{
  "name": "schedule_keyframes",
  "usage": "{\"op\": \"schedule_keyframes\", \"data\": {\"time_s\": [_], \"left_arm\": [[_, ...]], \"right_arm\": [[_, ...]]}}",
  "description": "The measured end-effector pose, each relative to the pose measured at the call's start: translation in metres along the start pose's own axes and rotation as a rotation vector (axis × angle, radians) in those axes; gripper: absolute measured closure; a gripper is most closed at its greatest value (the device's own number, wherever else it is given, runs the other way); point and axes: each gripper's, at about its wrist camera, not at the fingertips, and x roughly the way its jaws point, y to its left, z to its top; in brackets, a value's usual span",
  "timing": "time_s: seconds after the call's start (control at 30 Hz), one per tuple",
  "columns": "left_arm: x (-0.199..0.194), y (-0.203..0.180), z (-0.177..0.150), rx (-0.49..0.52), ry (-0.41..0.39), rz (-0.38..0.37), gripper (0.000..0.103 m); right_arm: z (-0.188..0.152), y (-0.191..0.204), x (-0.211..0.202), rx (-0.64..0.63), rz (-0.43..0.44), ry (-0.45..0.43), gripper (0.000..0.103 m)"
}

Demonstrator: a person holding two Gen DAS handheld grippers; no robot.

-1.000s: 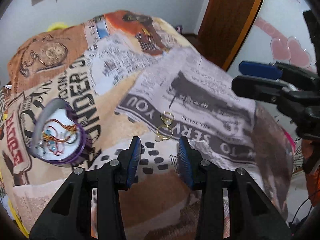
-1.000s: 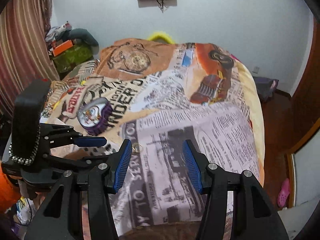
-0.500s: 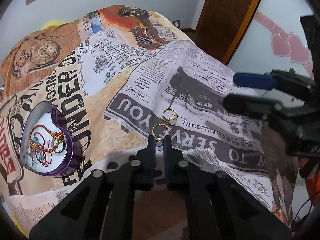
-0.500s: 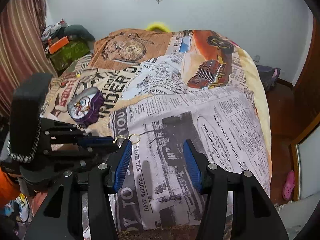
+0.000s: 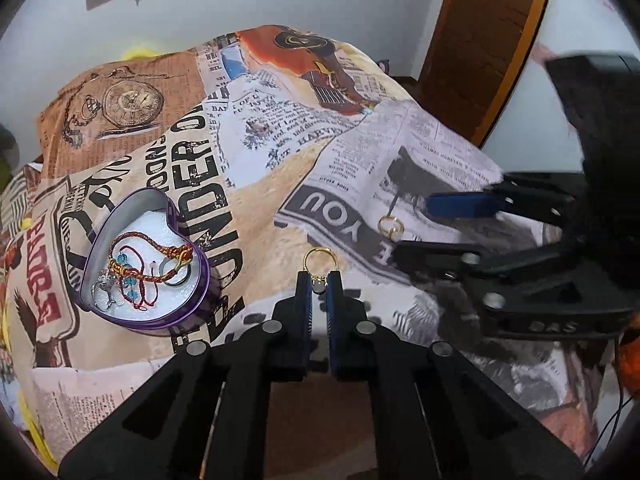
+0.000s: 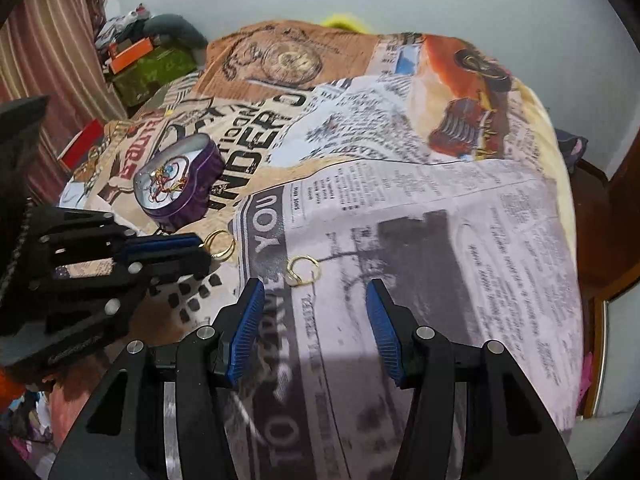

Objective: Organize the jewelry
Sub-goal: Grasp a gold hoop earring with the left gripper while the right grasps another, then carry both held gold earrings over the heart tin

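Left gripper (image 5: 319,280): fingers clenched on a gold ring (image 5: 319,259), gripping it at its stone end; the band stands up beyond the fingertips, above the bed cover (image 5: 248,208). Right gripper (image 6: 316,300): fingers released, spread wide, holding nothing. A second gold ring (image 6: 303,270) lies on the newspaper-print cover just ahead of the right gripper. The purple heart-shaped tin (image 5: 208,276) sits open on the bed to the left, containing red cord bracelets (image 5: 160,252) and other pieces.

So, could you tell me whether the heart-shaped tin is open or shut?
Open: the heart-shaped tin has no lid on, and the bracelets inside show.
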Motion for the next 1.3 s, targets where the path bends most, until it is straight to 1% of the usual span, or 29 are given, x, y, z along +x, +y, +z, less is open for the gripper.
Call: {"op": "schedule_keyframes", "data": {"time_s": [0.03,0.1,0.13,0.17,0.23,0.27,0.3,0.4,0.57,0.87,1.07,1.3], "left_arm": [[0.0,0.0,0.0,0.006,0.001,0.004,0.098],[0.002,0.0,0.0,0.006,0.001,0.003,0.098],[0.002,0.001,-0.001,0.002,-0.001,0.0,0.098],[0.001,0.002,-0.002,-0.002,-0.003,-0.004,0.098],[0.0,0.003,-0.002,-0.009,-0.006,-0.011,0.098],[-0.001,0.003,-0.002,-0.009,-0.007,-0.008,0.098],[-0.002,0.002,-0.002,-0.007,-0.009,-0.003,0.098],[-0.008,0.001,-0.002,-0.002,-0.018,0.014,0.098],[-0.022,0.004,-0.002,-0.025,-0.037,0.009,0.098],[-0.058,0.014,-0.002,-0.03,-0.098,0.041,0.098],[-0.075,0.033,-0.003,-0.053,-0.126,0.071,0.098],[-0.09,0.062,-0.007,-0.09,-0.151,0.107,0.098]], "right_arm": [[0.001,0.001,0.006,-0.008,-0.011,0.013,0.066],[0.001,0.003,0.008,-0.012,-0.02,0.0,0.07],[0.001,0.003,0.008,-0.009,-0.024,-0.003,0.076],[0.001,0.001,0.008,-0.001,-0.03,-0.006,0.086],[0.002,-0.001,0.007,0.014,-0.013,-0.004,0.089],[0.001,-0.003,0.005,0.027,-0.003,-0.008,0.094],[0.0,-0.003,0.003,0.031,-0.003,-0.008,0.095],[0.001,-0.001,-0.001,0.036,-0.004,-0.015,0.095],[0.004,0.005,-0.013,0.04,0.0,-0.043,0.095],[0.023,0.033,-0.049,-0.007,-0.001,-0.139,0.095],[0.035,0.053,-0.059,-0.037,0.012,-0.191,0.095],[0.047,0.075,-0.058,-0.067,0.038,-0.217,0.095]]}}
